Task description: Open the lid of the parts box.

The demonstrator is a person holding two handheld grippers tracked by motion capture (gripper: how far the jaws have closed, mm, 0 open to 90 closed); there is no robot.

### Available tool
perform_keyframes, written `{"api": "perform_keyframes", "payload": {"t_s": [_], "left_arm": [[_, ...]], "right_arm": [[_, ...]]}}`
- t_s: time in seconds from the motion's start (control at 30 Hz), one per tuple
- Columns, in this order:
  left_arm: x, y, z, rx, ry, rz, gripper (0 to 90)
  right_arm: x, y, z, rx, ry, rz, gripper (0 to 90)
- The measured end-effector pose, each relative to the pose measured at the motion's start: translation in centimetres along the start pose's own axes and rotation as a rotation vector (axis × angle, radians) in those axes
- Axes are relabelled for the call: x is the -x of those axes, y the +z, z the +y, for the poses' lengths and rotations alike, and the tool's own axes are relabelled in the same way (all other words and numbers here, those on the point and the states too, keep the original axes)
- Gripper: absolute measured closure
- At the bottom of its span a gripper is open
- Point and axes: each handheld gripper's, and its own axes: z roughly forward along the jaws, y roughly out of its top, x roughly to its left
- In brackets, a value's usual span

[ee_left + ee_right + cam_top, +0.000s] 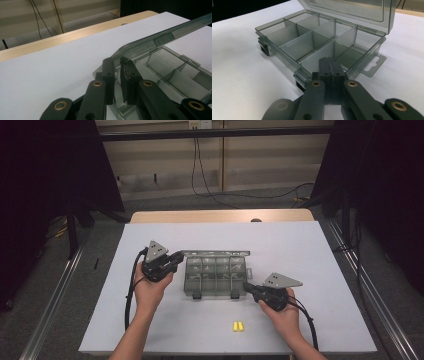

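White sheeting covers the surface (pixel 150 330). At nine o'clock the left gripper (pixel 172 261) has its jaws pinched on the raised lid (pixel 216 253) of the central organizer box (pixel 216 276). At three o'clock the right gripper (pixel 248 287), jaws shut empty, steadies its corner. Two yellow pieces (pixel 238 326) wait unpacked at six o'clock, open room all around.
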Motion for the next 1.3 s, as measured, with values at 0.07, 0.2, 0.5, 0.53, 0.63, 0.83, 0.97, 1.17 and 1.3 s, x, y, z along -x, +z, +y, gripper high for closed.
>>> {"api": "perform_keyframes", "payload": {"t_s": [0.07, 0.2, 0.5, 0.53, 0.63, 0.83, 0.97, 1.17, 1.3], "left_arm": [[-0.1, 0.0, 0.1, -0.002, -0.004, -0.001, 82.4], [-0.2, 0.1, 0.3, -0.008, -0.007, -0.006, 82.5], [-0.4, 0.2, 0.6, -0.012, -0.032, -0.008, 82.8], [-0.4, 0.3, 0.6, -0.008, -0.038, -0.007, 82.8], [-0.4, 0.3, 0.8, -0.017, -0.033, -0.003, 82.9], [-0.5, 0.4, 1.1, -0.021, -0.043, -0.001, 83.4], [-0.5, 0.5, 1.2, -0.024, -0.049, 0.004, 83.8], [-0.7, 0.6, 1.4, -0.018, -0.065, 0.006, 84.4], [-0.8, 0.8, 1.5, -0.017, -0.067, 0.008, 85.0]], "right_arm": [[0.0, 0.0, 0.0, 0.0, -0.001, 0.0, 90.0], [0.0, 0.0, 0.0, 0.0, -0.001, 0.0, 90.0], [0.0, 0.0, 0.0, 0.003, 0.001, 0.001, 90.0], [0.0, 0.0, 0.0, 0.002, 0.001, 0.001, 90.0], [0.0, 0.0, 0.0, 0.003, 0.0, 0.0, 90.0], [0.0, 0.0, 0.0, 0.003, -0.001, 0.0, 90.0], [0.0, 0.0, 0.0, 0.004, 0.002, 0.0, 89.9], [0.0, 0.0, 0.0, 0.005, 0.003, 0.001, 89.9], [0.0, 0.0, 0.0, 0.004, 0.002, 0.001, 90.0]]}}
